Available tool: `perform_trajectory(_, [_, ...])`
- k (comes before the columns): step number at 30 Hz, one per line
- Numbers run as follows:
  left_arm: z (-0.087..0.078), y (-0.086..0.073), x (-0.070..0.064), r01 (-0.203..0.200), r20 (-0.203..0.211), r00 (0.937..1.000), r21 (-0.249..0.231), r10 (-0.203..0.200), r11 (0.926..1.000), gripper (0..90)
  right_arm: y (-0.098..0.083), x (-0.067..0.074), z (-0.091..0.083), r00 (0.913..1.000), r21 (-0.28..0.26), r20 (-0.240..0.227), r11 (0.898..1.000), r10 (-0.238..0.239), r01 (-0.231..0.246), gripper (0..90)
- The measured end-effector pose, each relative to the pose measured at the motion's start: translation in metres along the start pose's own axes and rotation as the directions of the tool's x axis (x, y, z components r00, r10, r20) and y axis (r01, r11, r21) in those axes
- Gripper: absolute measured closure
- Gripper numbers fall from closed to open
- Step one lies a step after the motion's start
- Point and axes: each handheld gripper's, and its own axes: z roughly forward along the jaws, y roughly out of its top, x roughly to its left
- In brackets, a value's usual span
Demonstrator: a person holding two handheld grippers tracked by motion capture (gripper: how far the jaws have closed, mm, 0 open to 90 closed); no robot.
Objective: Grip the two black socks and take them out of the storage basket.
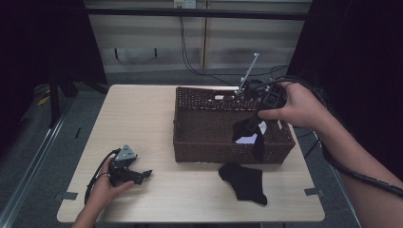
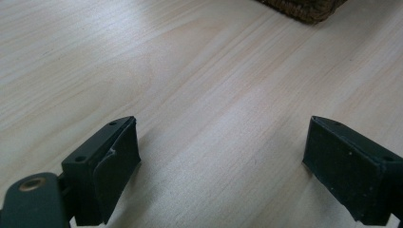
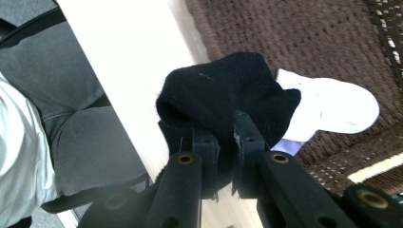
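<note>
Overhead, a person held a black sock (image 1: pixel 248 129) over a wicker basket (image 1: pixel 199 128) with the right claw (image 1: pixel 254 124) while the left claw (image 1: pixel 142 175) rested on the tabletop (image 1: pixel 138 118).

Judging from the pose, the sock could snag or drape over the basket's near rim and spill outward, since its tail hung right at that wall; a thin pinch of fabric might also slip early. The right claw was clenched on the sock, jaws nearly together with a bunch of black cloth between them, above a white item (image 3: pixel 332 107) lying inside the basket. A second black sock (image 1: pixel 244 183) lay flat on the tabletop just in front of the basket. The left claw was spread wide, gripping nothing, its jaws low over bare wood.
</note>
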Motion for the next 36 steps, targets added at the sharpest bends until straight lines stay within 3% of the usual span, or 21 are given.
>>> perform_trajectory(8, [0.000, 0.000, 0.000, 0.000, 0.000, 1.0000, 0.000, 0.000, 1.0000, 10.7, -0.001, 0.018, 0.021, 0.9982, -0.014, -0.042, 0.999, -0.044, 0.043, 81.8])
perform_trajectory(16, [0.000, 0.000, 0.000, 0.000, 0.000, 1.0000, 0.000, 0.000, 1.0000, 10.7, -0.001, 0.027, 0.061, 0.9924, 0.006, -0.091, 0.997, -0.082, 0.083, 81.6])
perform_trajectory(18, [0.000, 0.000, 0.000, 0.000, 0.001, 1.0000, 0.000, 0.000, 1.0000, 10.7, -0.002, 0.028, 0.080, 0.9917, 0.009, -0.102, 0.997, -0.079, 0.080, 81.4])
perform_trajectory(23, [0.000, 0.000, 0.000, 0.002, 0.003, 1.0000, -0.001, -0.002, 1.0000, 10.7, -0.003, 0.026, 0.104, 0.9917, 0.014, -0.106, 0.997, -0.073, 0.075, 81.2])
perform_trajectory(36, [0.001, 0.000, 0.000, -0.004, 0.000, 1.0000, -0.006, 0.004, 1.0000, 10.7, 0.007, 0.022, 0.145, 0.9946, -0.019, -0.092, 0.999, -0.048, 0.046, 80.8])
